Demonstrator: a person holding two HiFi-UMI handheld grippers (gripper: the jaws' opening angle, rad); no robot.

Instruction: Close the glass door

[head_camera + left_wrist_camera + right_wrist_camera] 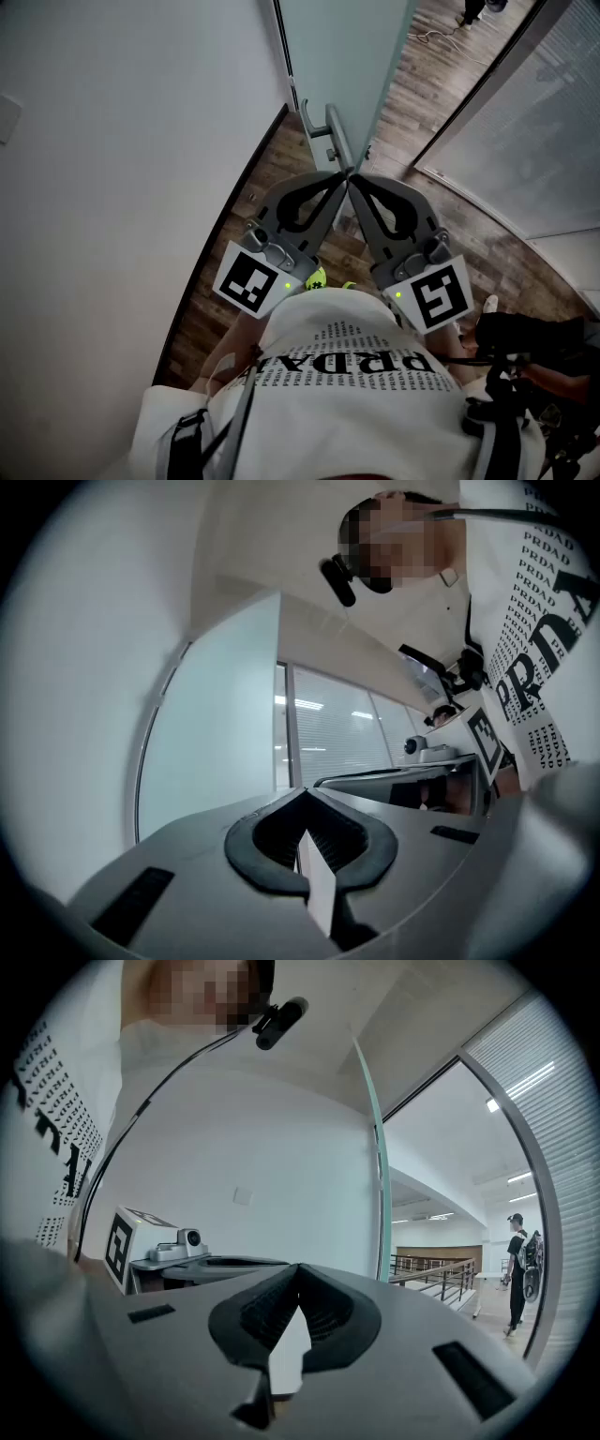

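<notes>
Our shirt (356, 375) is nearest in the head view; beyond it our left gripper (341, 180) and right gripper (356, 180) meet tip to tip below the handle (330, 131) of the glass door (342, 47). In the left gripper view our jaws are clenched on nothing, with the door's pane ahead to the left. In the right gripper view they are likewise clenched and empty, with the door's edge ahead to the right.
</notes>
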